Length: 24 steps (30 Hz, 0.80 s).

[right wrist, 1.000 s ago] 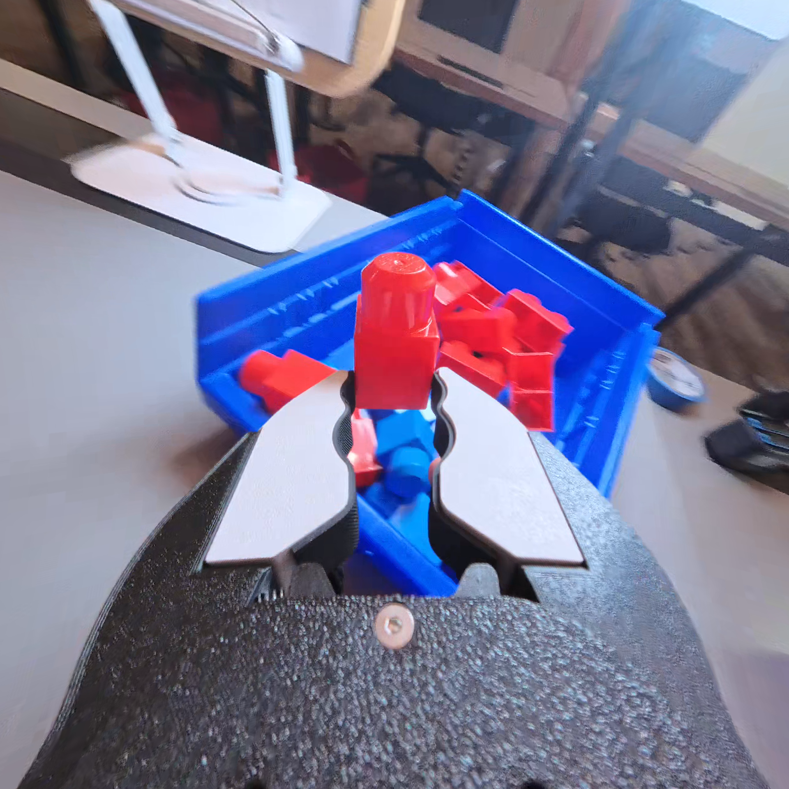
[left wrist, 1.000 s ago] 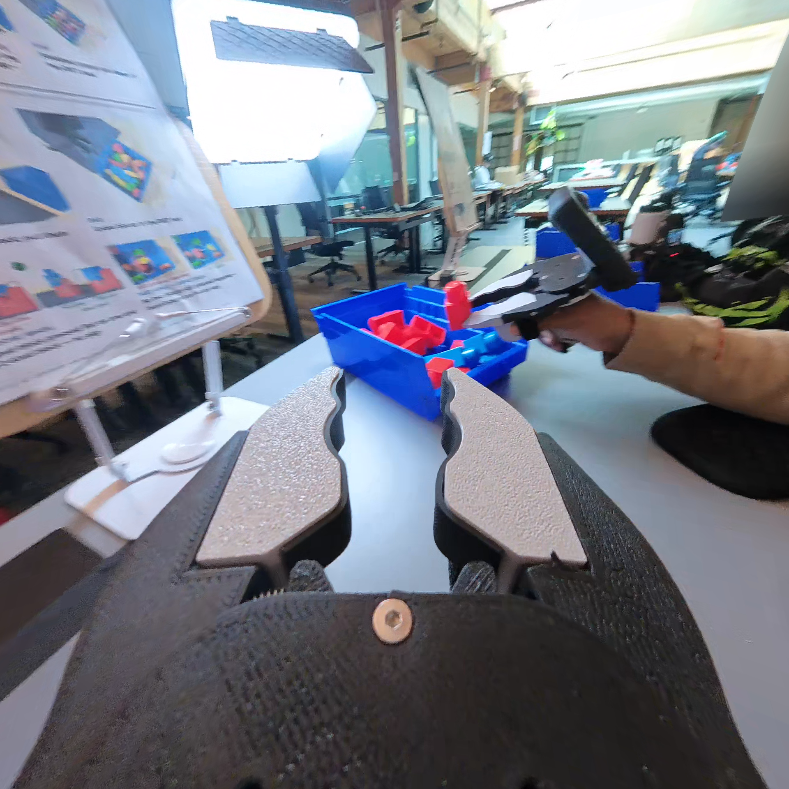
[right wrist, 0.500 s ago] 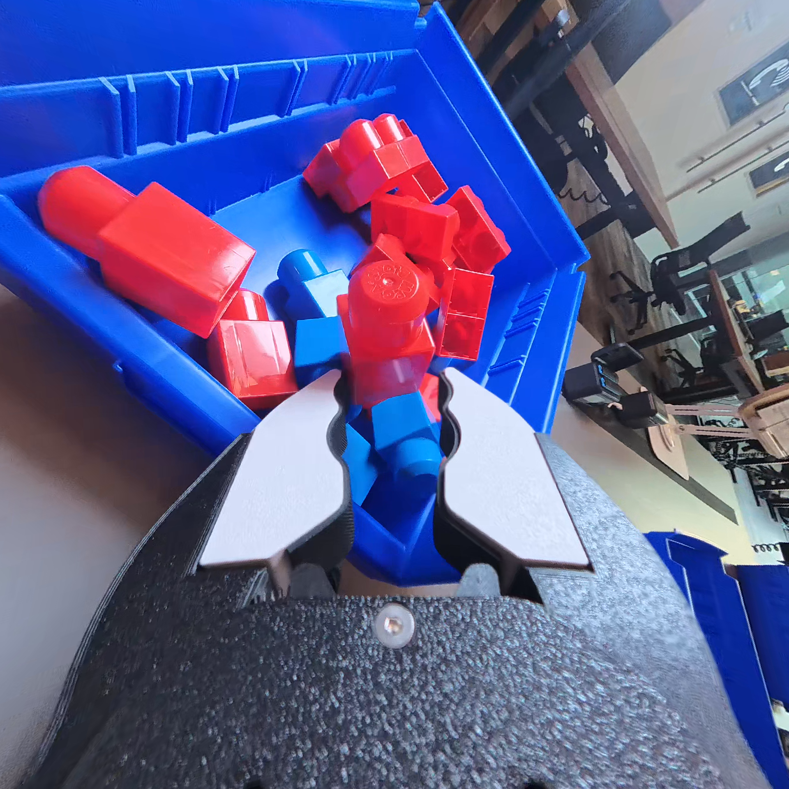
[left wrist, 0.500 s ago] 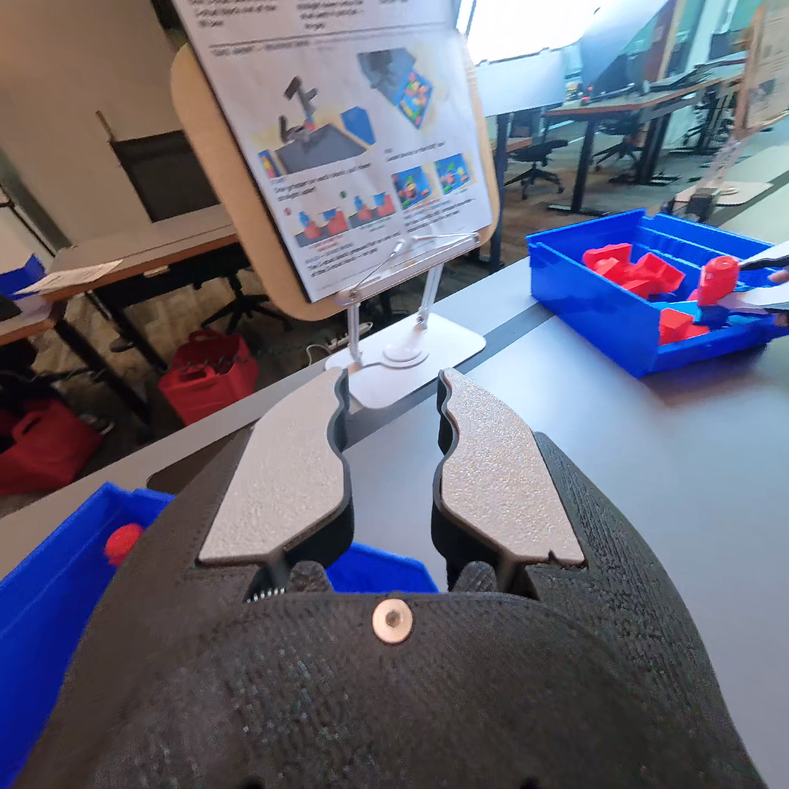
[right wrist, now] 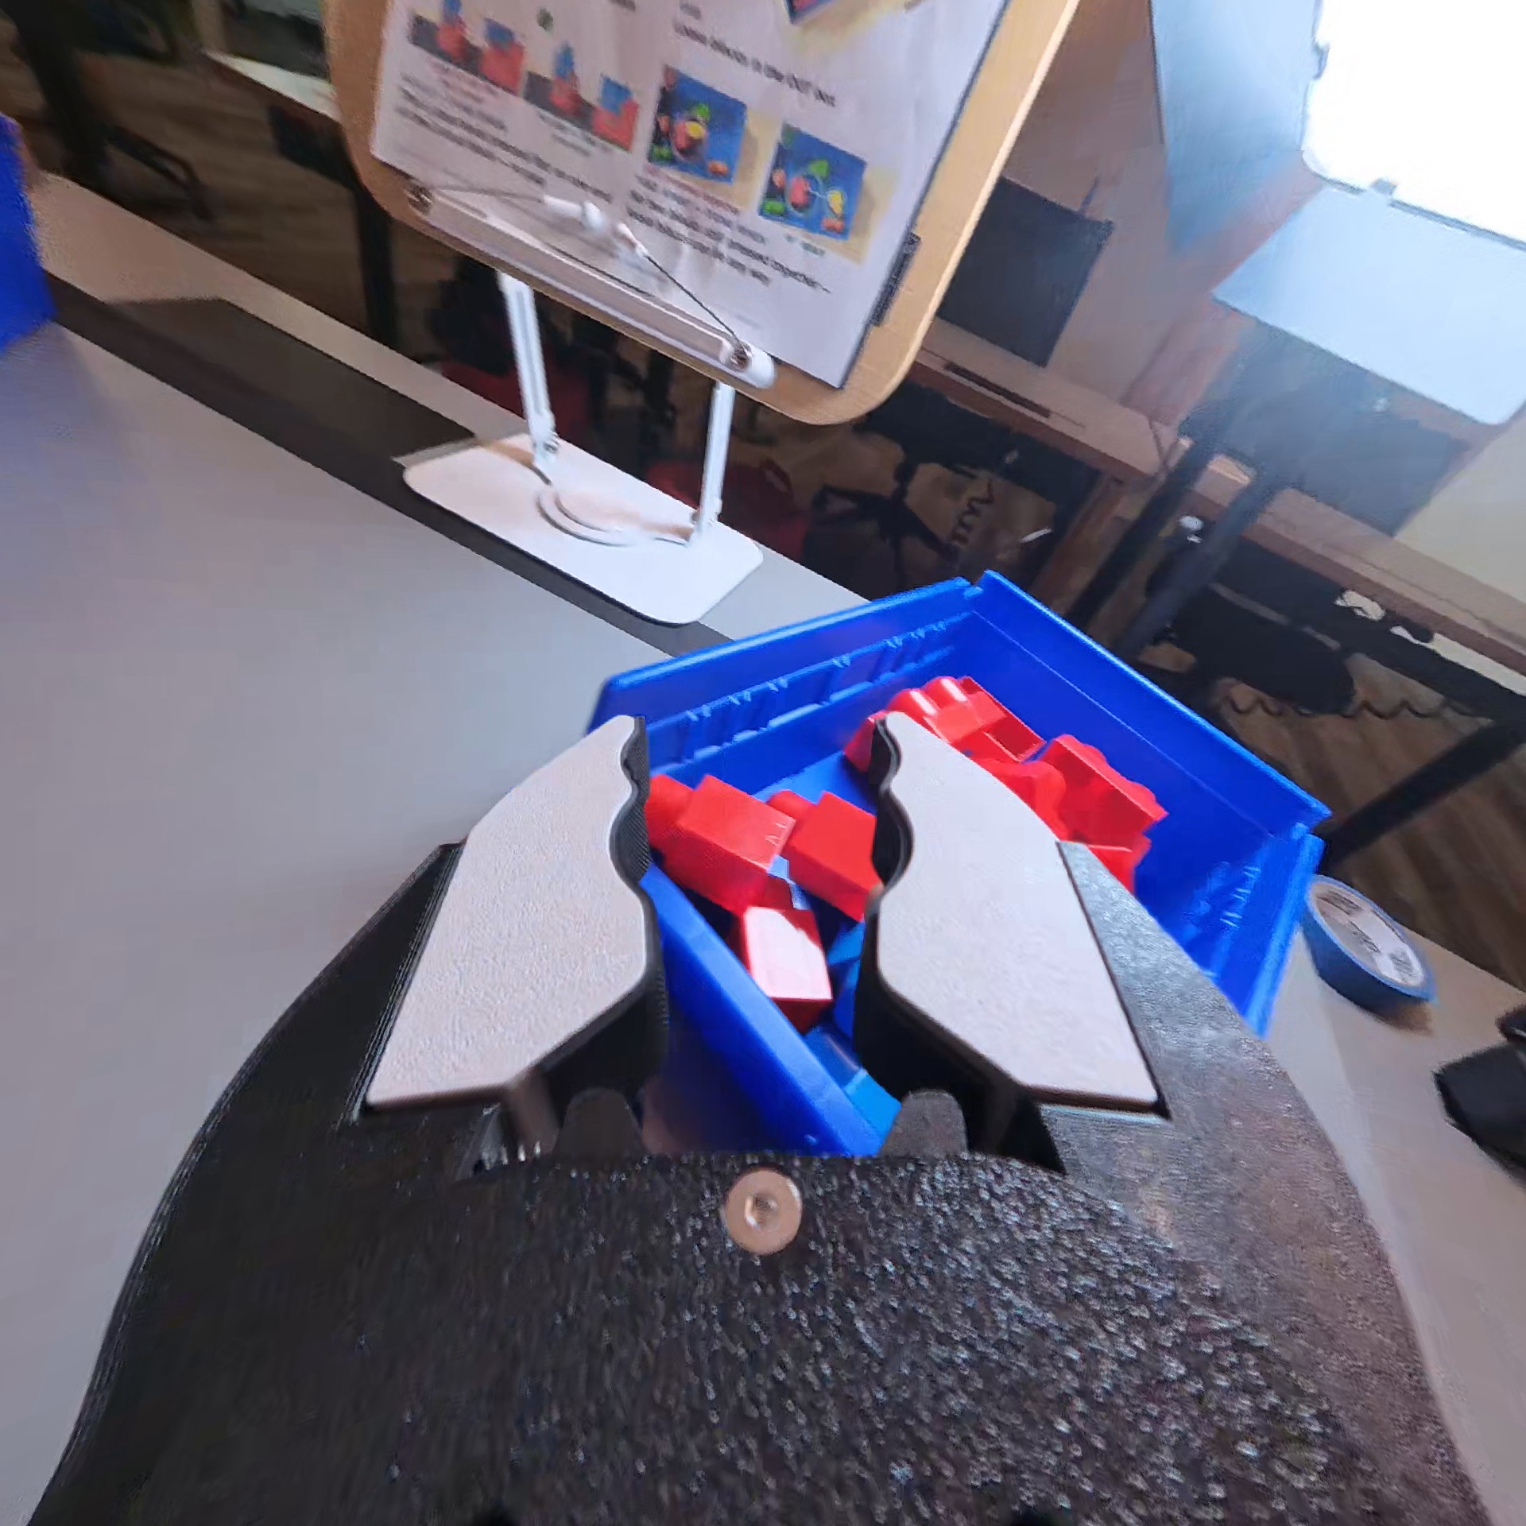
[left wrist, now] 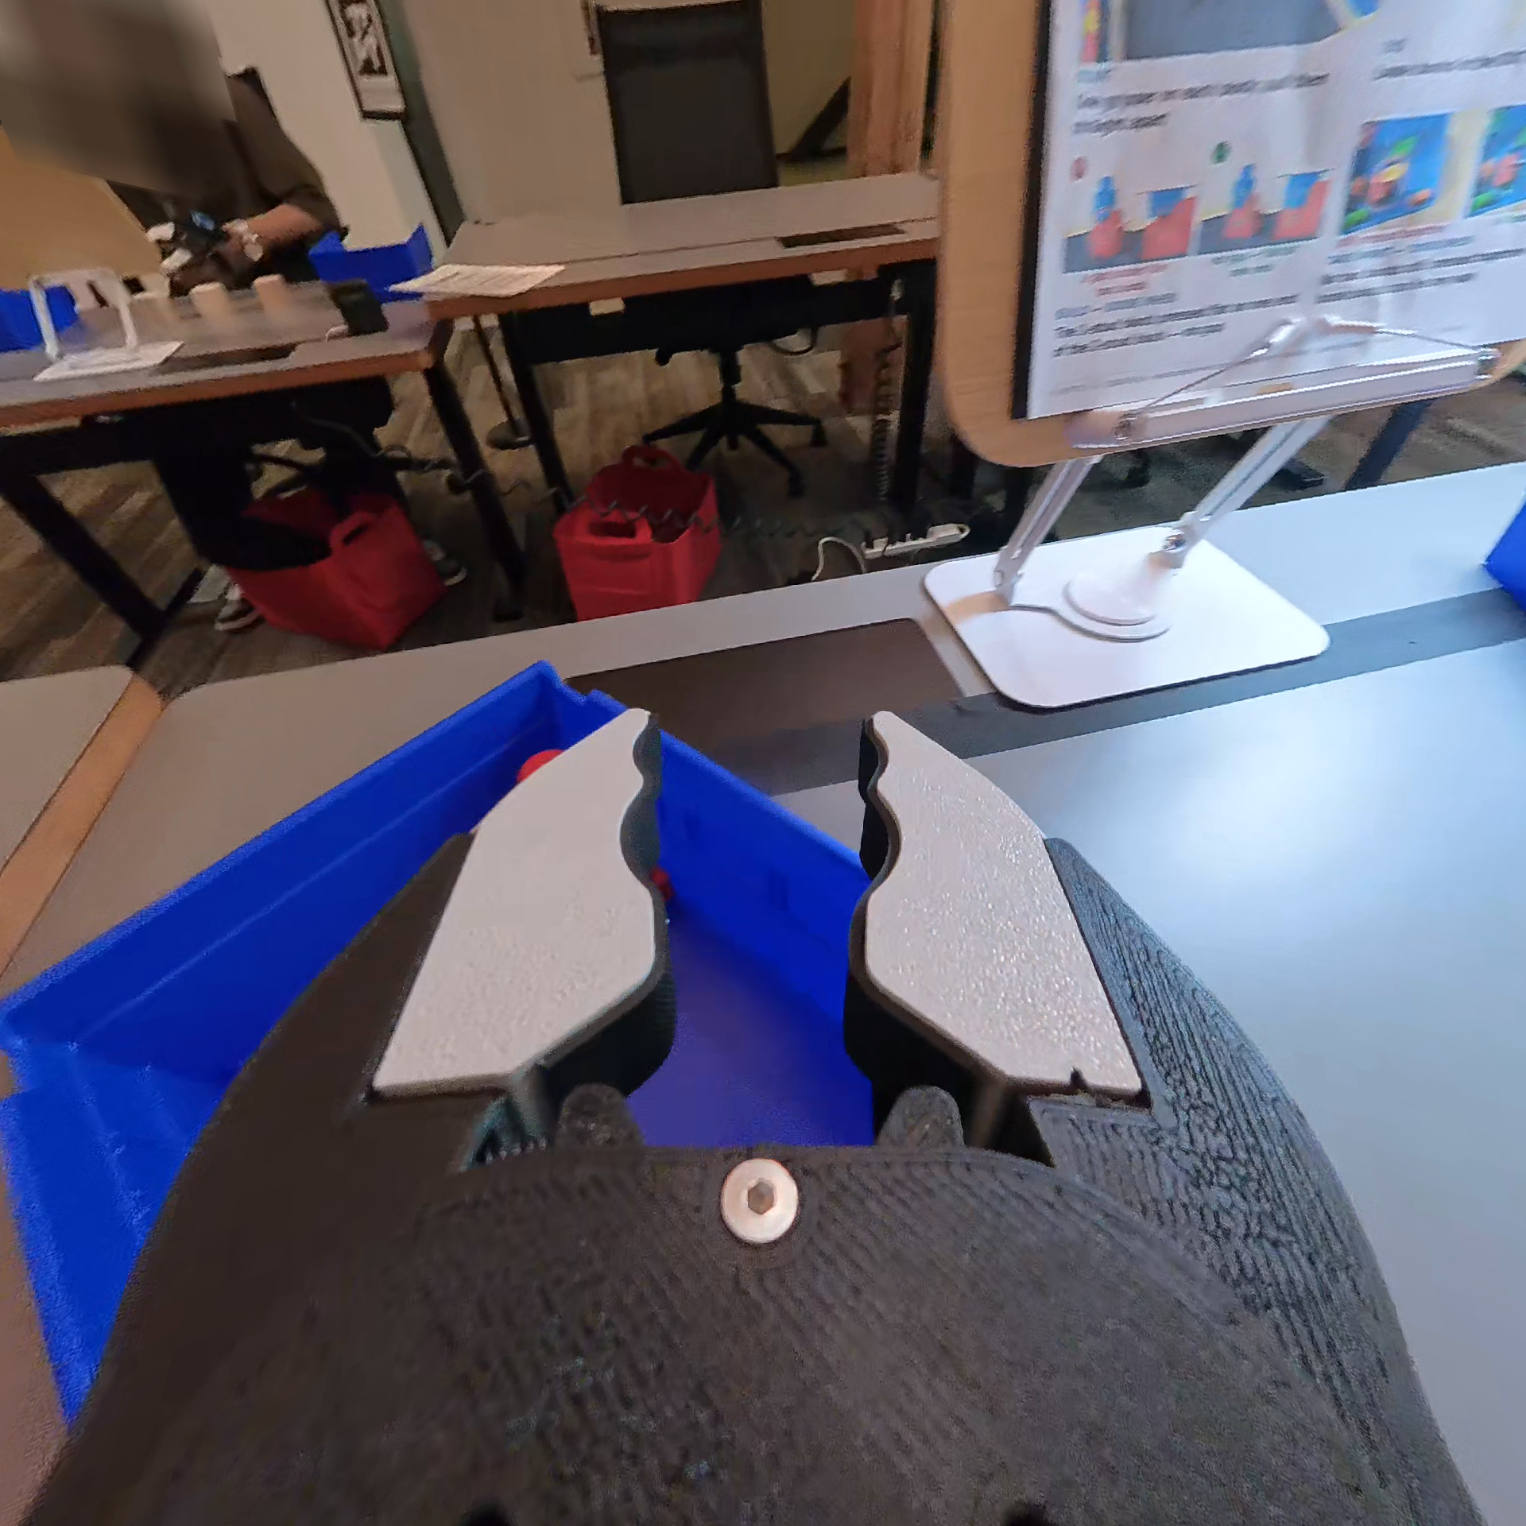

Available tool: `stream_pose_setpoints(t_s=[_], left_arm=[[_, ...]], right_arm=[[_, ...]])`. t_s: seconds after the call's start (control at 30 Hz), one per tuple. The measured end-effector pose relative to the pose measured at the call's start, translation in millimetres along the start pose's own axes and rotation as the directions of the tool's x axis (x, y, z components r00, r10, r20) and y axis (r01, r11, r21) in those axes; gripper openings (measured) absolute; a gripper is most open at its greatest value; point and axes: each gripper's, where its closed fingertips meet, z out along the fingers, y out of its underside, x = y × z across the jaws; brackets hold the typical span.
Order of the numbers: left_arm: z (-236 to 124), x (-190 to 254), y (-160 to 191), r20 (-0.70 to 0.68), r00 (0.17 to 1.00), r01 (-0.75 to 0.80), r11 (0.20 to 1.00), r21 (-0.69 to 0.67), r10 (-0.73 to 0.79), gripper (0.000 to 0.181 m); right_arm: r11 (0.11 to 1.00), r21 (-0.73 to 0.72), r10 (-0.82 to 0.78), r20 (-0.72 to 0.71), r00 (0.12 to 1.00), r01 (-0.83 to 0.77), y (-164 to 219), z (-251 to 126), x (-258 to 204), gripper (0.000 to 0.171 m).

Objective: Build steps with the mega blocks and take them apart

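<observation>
No steps stand on the bench (right wrist: 206,661) that I can see. The red blocks (right wrist: 743,834) lie loose in the blue bin (right wrist: 1239,793) just right of the document stand (right wrist: 594,528). Right gripper (right wrist: 755,743) hovers over them, fingers released and empty. Left gripper (left wrist: 755,743), likewise spread, hangs above a second bin (left wrist: 248,908) left of the stand. Judging by this, the building is yet to come.

Left wrist view close above a blue bin (left wrist: 248,933), right above another (right wrist: 1156,727), both facing white stand (left wrist: 1156,636)

The left claw (left wrist: 760,743) gapes empty over a blue bin (left wrist: 248,950) (red block (left wrist: 537,761) inside).
</observation>
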Motion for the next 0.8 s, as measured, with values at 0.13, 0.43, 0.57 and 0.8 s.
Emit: stream_pose_setpoints(t_s=[0.13, 0.43, 0.57, 0.8], left_arm=[[16.4, -25.2, 15.6, 0.05, 0.996, 0.084, 0.993, -0.077, -0.08, 0.052], [58.8, -88.8, 51.5, 0.25, 0.968, 0.091, 0.968, -0.233, -0.031, 0.055], [69.9, -102.0, 64.6, 0.27, 0.963, 0.088, 0.944, -0.318, 0.002, 0.053], [89.4, -102.1, 101.9, 0.199, 0.98, 0.117, 0.857, -0.502, -0.018, 0.061]], right_arm=[[0.993, 0.042, 0.097, 0.181, 0.979, -0.106, -8.7, 2.0, -37.9, 0.051], [0.992, 0.038, 0.107, 0.246, 0.963, -0.12, -7.7, 2.1, -56.2, 0.049], [0.991, 0.027, 0.118, 0.264, 0.957, -0.129, -4.4, 3.7, -59.0, 0.047], [0.993, 0.026, 0.106, 0.285, 0.953, -0.118, -4.1, 2.8, -64.5, 0.04]])
